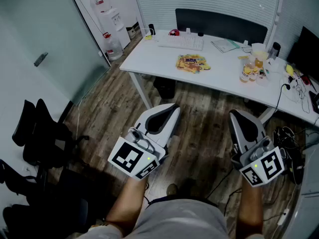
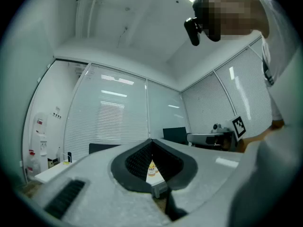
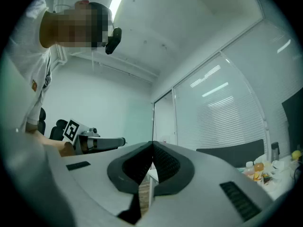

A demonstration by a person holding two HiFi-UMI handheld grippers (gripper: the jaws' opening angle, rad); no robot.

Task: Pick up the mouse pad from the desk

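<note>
A flat yellow patterned mouse pad (image 1: 192, 62) lies on the white desk (image 1: 149, 59), just in front of a white keyboard (image 1: 180, 42). Both grippers hang well short of the desk, over the wooden floor in front of the person's body. My left gripper (image 1: 171, 108) is shut with nothing in it, its jaws meeting at the tip (image 2: 151, 142). Beside it my right gripper (image 1: 236, 115) is also shut and empty (image 3: 152, 145). Each gripper view looks level and slightly up at the room; the pad is hidden in both.
Bottles and cups (image 1: 251, 68) crowd the desk's right part, near a dark monitor (image 1: 306, 54). A black chair (image 1: 219, 24) stands behind the desk. A water dispenser (image 1: 107, 14) is at far left, black chairs (image 1: 40, 133) at near left, cables (image 1: 286, 138) on the floor at right.
</note>
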